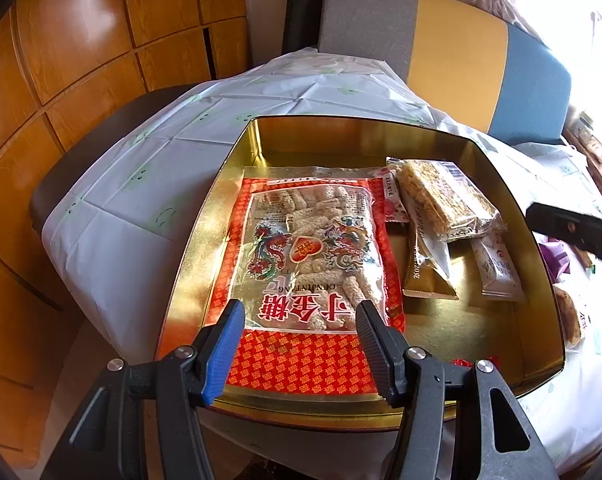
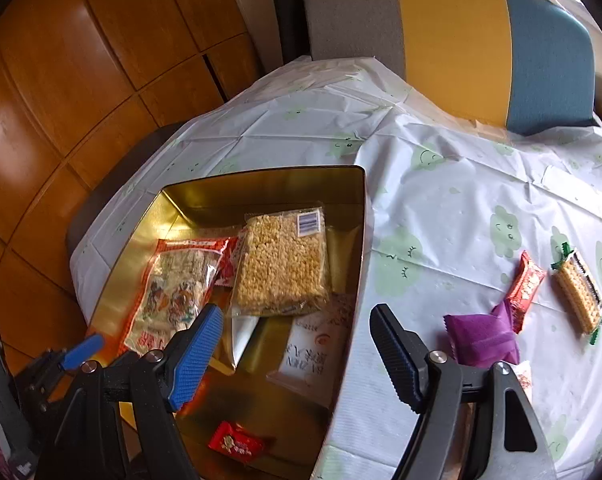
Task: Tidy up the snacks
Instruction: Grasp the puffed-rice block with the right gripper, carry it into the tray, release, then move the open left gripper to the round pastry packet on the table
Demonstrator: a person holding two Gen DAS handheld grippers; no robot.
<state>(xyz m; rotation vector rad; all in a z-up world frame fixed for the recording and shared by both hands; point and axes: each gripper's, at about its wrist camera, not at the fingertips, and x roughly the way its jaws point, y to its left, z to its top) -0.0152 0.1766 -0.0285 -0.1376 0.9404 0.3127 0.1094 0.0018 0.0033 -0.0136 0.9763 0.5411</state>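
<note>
A gold tin [image 1: 357, 124] [image 2: 261, 174] stands on the table. In it lie a big red bag of sesame sticks [image 1: 309, 248] [image 2: 173, 292], a puffed rice slab [image 1: 445, 200] [image 2: 281, 264], a gold sachet [image 1: 425, 280], a white sachet [image 1: 497, 272] [image 2: 317, 352] and a small red candy [image 2: 237, 440]. My left gripper [image 1: 299, 316] hovers open over the bag's near end, holding nothing. My right gripper [image 2: 297, 320] is open and empty, its jaws straddling the tin's right wall. On the cloth to its right lie a purple pack [image 2: 481, 336], a red pack [image 2: 525, 284] and a green-edged rice bar [image 2: 579, 292].
The tablecloth [image 2: 461, 200] is white with green smiley clouds. A chair [image 2: 453, 40] with a grey, yellow and blue back stands at the far edge. Wooden cabinet panels [image 2: 81, 60] fill the left. A round wrapped cake [image 1: 567, 316] lies right of the tin.
</note>
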